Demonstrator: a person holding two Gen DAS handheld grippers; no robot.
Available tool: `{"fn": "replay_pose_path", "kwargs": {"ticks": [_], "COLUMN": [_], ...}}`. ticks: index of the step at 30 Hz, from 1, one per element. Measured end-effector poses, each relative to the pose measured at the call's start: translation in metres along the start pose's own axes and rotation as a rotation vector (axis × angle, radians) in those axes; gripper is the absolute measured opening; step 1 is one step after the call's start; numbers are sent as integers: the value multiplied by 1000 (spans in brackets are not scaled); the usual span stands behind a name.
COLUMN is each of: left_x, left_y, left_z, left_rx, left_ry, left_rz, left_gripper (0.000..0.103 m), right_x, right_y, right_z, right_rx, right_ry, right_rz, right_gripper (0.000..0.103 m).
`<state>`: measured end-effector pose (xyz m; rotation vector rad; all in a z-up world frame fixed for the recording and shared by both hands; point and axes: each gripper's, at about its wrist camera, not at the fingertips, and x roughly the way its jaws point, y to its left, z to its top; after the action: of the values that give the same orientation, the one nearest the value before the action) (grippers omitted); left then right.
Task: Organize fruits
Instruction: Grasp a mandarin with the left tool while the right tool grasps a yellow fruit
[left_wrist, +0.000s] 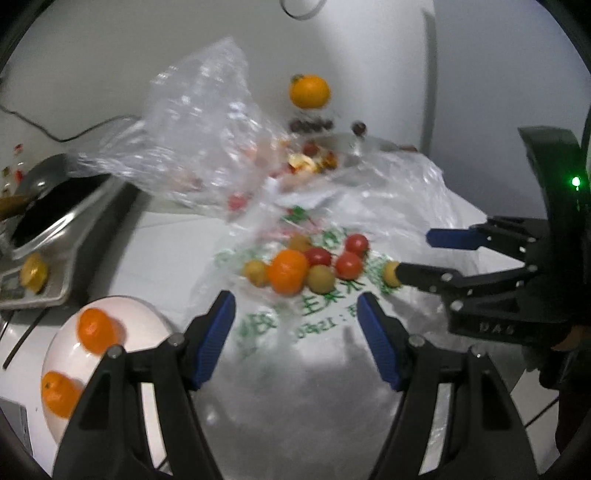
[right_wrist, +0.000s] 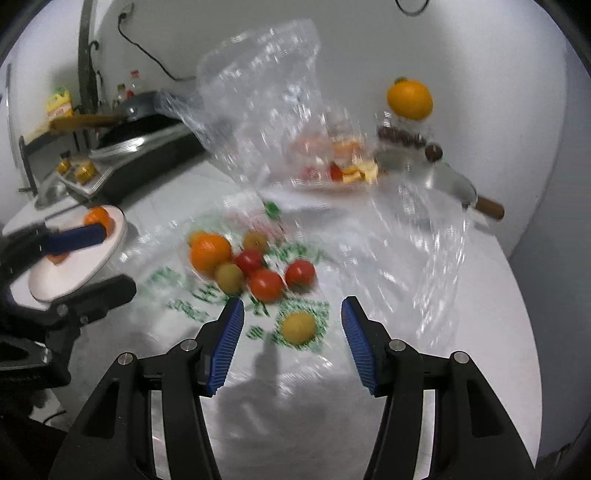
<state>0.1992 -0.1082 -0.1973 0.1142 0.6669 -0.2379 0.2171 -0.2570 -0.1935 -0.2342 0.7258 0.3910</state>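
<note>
Our left gripper and right gripper both hang released, holding nothing, above the printed plastic bag. The fruit cluster lies on that bag; one yellow fruit sits apart beyond our right jaws. Two oranges rest in the white bowl.

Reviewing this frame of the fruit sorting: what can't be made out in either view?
- Contents under the crumpled clear plastic bag: both views, blurred by wrinkles and glare.
- Green print on the flat bag: both views, smeared, unreadable.
- White plate with oranges: left wrist view, near side hidden behind the left gripper arm.
- Yellow fruit: left wrist view, partly behind the right gripper finger.
</note>
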Motion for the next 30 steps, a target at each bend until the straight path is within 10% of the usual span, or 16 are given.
{"fn": "replay_pose_path", "kwargs": {"ticks": [15,30], "left_x": [51,81], "left_y": [-3,9], "left_z": [25,35], "left_rx": [83,106], "left_ry": [66,106], "left_rz": [7,-3], "left_gripper": [69,38], "right_x": [24,40], "right_y": [-7,-16], "right_z": [1,4], "right_rx": [-21,17], "right_ry": [53,102], "right_rz": [141,148], "right_gripper": [44,29]}}
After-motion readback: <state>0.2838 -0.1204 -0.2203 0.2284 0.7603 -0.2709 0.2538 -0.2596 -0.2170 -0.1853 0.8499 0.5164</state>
